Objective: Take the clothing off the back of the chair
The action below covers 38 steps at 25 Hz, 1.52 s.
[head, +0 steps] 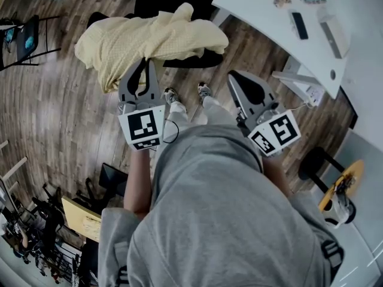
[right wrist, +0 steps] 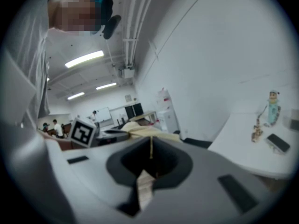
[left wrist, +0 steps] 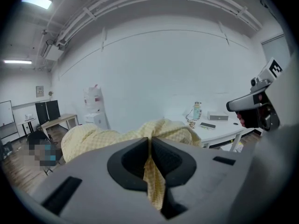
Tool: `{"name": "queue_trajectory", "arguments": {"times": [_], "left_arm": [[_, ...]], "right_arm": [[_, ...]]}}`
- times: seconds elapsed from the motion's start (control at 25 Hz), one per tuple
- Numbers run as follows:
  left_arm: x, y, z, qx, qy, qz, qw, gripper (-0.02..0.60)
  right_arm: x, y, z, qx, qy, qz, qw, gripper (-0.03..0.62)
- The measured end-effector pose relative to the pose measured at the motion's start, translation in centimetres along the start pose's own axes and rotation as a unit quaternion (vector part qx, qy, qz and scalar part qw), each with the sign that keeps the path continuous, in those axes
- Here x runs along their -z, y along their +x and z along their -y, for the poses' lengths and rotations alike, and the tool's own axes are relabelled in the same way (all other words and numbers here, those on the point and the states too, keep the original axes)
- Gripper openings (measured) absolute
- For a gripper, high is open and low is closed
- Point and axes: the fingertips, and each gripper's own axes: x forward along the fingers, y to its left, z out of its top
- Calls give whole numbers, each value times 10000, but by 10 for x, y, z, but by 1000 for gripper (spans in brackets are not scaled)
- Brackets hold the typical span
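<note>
Draped over the black chair (head: 194, 60) and spilling down its left side: the pale yellow clothing (head: 149, 37). At the chair's near edge, pinched tight in the left gripper (head: 145, 64), one fold of that cloth, pads pressed on it from both sides. Nearer than the chair and to its right, clear of the cloth: the right gripper (head: 234, 76), jaws together on nothing.

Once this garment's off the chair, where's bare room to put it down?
Bare wood floor left of the chair, between the yellow garment and the folding chair at far left. The white table has a bare near corner; farther along it holds a phone and clutter. The lower left is crowded.
</note>
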Motion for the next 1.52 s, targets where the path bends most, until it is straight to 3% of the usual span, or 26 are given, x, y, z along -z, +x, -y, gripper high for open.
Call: {"name": "queue_trajectory", "arguments": {"times": [1.52], "left_arm": [[-59,-15,-9,-213,-393,681,9967,52]], "right_arm": [[-12,-8,14,-86,50,304,9995,35]]}}
